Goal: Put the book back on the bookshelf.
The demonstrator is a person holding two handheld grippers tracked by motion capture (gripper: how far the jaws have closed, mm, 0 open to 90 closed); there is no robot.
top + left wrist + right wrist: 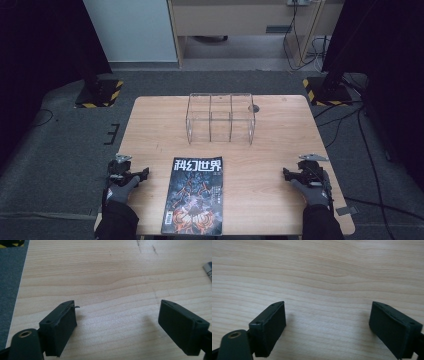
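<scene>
Wood table (280, 145) on grey carpet (65, 150); magazine (194, 195) near front edge, clear rack (221, 118) behind. Left gripper (142, 173) and right gripper (286, 173) both spread wide, nothing between.

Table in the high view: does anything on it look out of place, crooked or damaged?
Little stands out. The magazine lies flat but slightly askew, its bottom edge at the near edge of the table. The clear rack stands upright and empty. In the left gripper view, the pad on one jaw has a frayed upper edge.
</scene>
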